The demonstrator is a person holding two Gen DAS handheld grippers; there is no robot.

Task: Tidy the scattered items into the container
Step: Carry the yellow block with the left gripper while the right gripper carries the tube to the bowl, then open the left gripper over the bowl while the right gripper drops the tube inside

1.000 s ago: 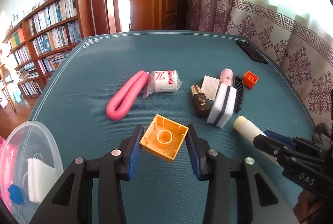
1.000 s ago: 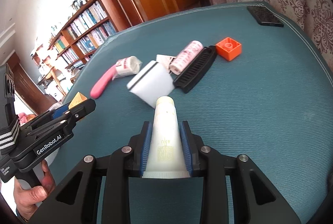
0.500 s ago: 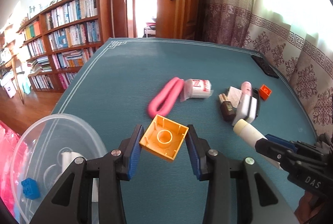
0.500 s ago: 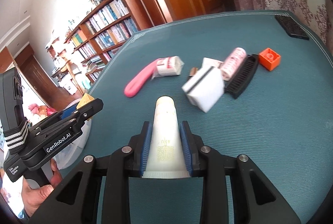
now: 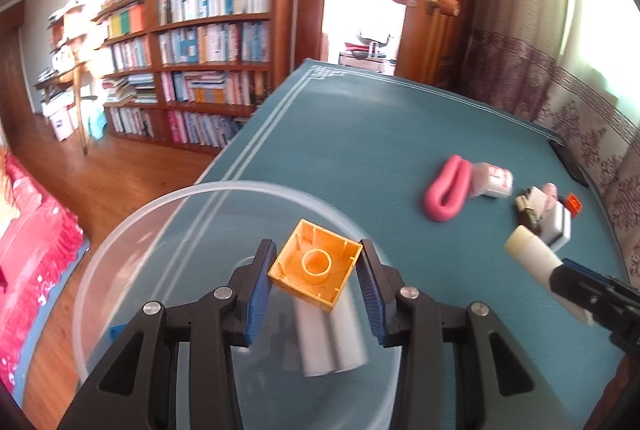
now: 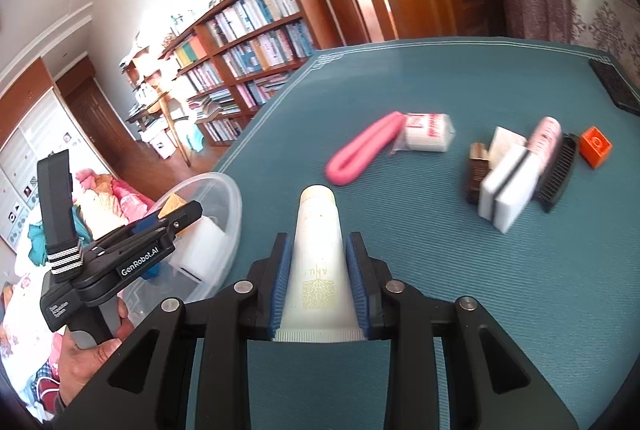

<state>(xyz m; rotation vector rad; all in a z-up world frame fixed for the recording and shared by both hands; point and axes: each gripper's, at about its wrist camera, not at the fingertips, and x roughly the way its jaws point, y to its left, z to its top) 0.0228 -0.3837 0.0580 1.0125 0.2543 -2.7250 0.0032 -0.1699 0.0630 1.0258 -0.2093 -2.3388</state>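
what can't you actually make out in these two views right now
- Left wrist view: the white item inside the clear bowl is motion-blurred and partly behind the yellow block.
- Right wrist view: the bowl's contents sit behind the left gripper.
- Both views: the small brown item beside the sponge is blurred.

I can't resolve the smeared grey-white block (image 5: 332,342) in the clear plastic bowl (image 5: 120,246) — or the blurred dark brown bottle (image 6: 478,170).

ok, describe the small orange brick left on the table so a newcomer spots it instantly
On the teal table, find the item cluster near the curtain side. The orange brick sits at its far end, beside the black comb: the only orange, square, single-stud piece there.
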